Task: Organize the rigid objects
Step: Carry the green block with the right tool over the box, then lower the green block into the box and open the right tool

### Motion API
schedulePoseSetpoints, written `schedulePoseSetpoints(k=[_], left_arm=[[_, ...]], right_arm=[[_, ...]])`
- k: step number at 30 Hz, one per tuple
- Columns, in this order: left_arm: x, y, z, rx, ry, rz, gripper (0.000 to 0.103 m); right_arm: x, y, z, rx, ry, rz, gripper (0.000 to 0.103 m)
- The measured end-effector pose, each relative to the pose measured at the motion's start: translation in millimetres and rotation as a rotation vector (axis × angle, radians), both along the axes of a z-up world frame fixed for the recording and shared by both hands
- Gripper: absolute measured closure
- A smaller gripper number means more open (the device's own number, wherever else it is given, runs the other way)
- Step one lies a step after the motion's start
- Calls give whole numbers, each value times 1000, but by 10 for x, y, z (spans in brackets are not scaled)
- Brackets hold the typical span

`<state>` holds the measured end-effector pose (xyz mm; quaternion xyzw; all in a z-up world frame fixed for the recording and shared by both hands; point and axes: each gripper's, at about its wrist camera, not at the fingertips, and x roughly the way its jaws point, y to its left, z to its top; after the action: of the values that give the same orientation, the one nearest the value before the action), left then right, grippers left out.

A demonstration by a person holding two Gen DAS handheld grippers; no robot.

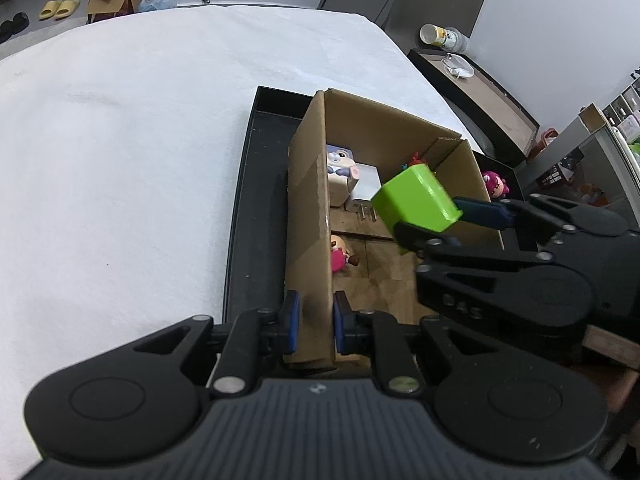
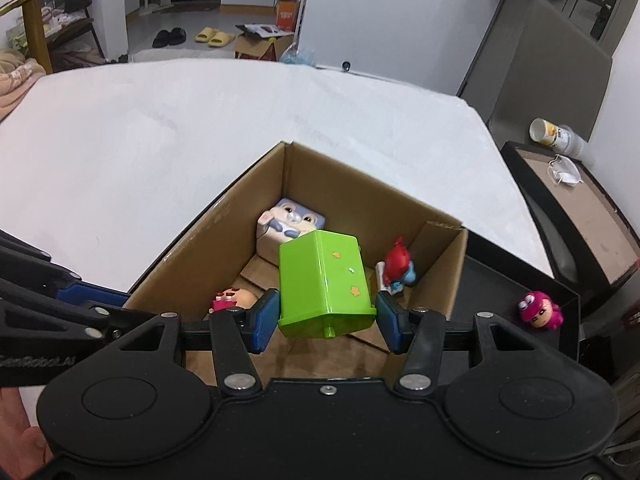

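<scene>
While left gripper (image 1: pixel 313 322) pinches the cardboard box (image 1: pixel 310 216) wall, right gripper (image 2: pixel 327 322) clamps green bin (image 2: pixel 324 284) above it; next: lower, release inside.

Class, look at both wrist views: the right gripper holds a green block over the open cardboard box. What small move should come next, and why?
Probably lower the green block a little further into the cardboard box, then release. The right gripper grips it above the box floor, where toys already lie, while the left gripper pinches the box wall, steadying it.
</scene>
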<state>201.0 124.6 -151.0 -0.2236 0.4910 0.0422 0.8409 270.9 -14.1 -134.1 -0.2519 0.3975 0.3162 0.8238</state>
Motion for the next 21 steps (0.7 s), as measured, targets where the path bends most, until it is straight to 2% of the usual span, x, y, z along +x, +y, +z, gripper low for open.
schedulePoseSetpoints(k=[13, 21], left_arm=[[0, 17, -14, -9, -2, -6, 87], [19, -16, -14, -3, 3, -11, 88]], right_arm=[[84, 200, -266, -96, 82, -12, 52], [44, 58, -122, -55, 89, -8, 50]])
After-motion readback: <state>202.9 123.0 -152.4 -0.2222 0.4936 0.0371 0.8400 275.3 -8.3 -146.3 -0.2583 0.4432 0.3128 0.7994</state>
